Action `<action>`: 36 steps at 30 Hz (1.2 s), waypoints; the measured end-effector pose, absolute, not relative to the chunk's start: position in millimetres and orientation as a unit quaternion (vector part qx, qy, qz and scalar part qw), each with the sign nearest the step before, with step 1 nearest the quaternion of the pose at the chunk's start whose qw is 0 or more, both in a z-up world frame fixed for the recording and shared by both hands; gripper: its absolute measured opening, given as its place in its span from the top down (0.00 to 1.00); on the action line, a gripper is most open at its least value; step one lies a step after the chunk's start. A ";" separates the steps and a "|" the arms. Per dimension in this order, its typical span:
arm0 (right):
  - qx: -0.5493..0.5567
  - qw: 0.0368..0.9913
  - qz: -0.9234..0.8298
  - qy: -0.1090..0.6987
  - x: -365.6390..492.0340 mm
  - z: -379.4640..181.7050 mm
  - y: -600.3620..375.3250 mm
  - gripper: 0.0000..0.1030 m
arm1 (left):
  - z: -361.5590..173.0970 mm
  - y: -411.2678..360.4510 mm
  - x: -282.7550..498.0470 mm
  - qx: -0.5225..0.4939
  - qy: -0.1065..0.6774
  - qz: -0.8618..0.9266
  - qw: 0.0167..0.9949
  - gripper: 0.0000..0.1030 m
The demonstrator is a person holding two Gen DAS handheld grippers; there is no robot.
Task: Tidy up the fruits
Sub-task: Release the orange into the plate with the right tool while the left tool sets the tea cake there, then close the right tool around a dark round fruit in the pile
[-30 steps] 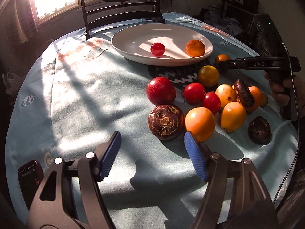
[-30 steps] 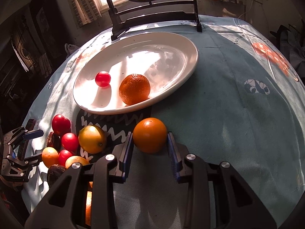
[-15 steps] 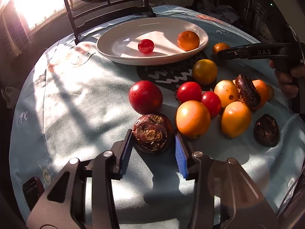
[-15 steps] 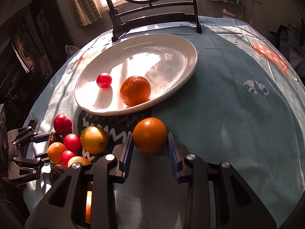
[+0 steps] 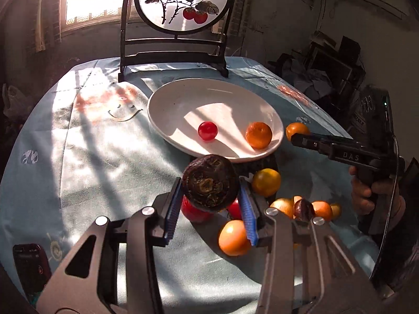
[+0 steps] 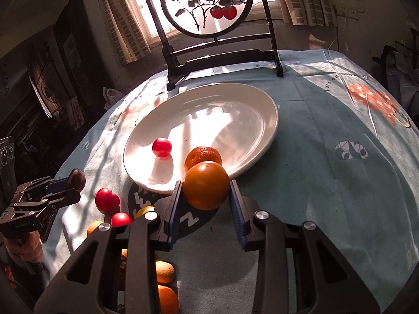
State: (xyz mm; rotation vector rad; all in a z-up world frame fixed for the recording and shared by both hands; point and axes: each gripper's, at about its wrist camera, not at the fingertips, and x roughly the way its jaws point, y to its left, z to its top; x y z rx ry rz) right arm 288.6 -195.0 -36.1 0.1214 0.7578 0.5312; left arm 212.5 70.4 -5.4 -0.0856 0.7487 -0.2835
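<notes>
The left gripper (image 5: 210,191) is clenched on a dark wrinkled fruit (image 5: 210,183), lifted above the pile. The right gripper (image 6: 205,200) grasps an orange (image 6: 206,185) just before the rim of the white plate (image 6: 256,154). Under them, many loose fruits (image 5: 265,182) lie on the blue tablecloth (image 5: 104,157). Farther, the plate holds only a small red fruit (image 5: 207,130) and a mandarin (image 5: 258,135). I judge the task is at an early stage: most fruits are left.
</notes>
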 end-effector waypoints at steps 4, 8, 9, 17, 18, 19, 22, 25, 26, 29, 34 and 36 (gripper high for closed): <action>0.070 0.900 0.249 0.352 317.5 -27.8 -190.8 0.66 | 6.5 61.9 259.0 -0.058 0.367 -0.104 0.923 0.59; 0.089 0.891 0.246 0.371 354.4 -33.3 -183.9 0.66 | -5.4 55.1 305.5 -0.052 0.398 -0.073 0.913 0.59; 0.091 0.887 0.247 0.379 361.9 -36.5 -182.0 0.66 | -11.2 54.5 314.2 -0.051 0.407 -0.068 0.909 0.59; 0.099 0.874 0.248 0.405 379.7 -46.5 -179.7 0.48 | -21.5 47.6 328.7 -0.016 0.408 -0.034 0.912 0.23; 0.102 0.876 0.248 0.401 375.6 -43.2 -182.0 0.45 | -16.2 47.1 322.3 -0.009 0.394 -0.031 0.918 0.21; 0.106 0.878 0.250 0.394 370.0 -39.0 -184.3 0.42 | -11.1 46.6 316.3 -0.001 0.385 -0.030 0.922 0.20; 0.099 0.885 0.260 0.373 349.7 -25.8 -187.5 0.40 | -0.5 52.3 295.4 -0.008 0.363 -0.028 0.931 0.08; 0.087 0.886 0.274 0.363 327.6 -19.7 -185.4 0.38 | 0.3 60.7 276.8 -0.025 0.359 -0.021 0.933 0.05; 0.086 0.884 0.281 0.364 321.1 -20.1 -184.1 0.38 | -0.7 63.8 271.4 -0.029 0.358 -0.018 0.933 0.05; 0.082 0.864 0.315 0.383 302.9 -24.7 -179.0 0.38 | -5.3 72.1 260.9 -0.036 0.361 0.003 0.932 0.04; 0.009 0.802 0.436 0.408 262.6 -24.7 -153.5 0.37 | -13.0 88.7 247.3 -0.065 0.370 0.014 0.927 0.04; -0.038 0.798 0.456 0.392 243.4 -23.0 -145.1 0.37 | -13.9 91.4 242.6 -0.064 0.368 0.022 0.927 0.04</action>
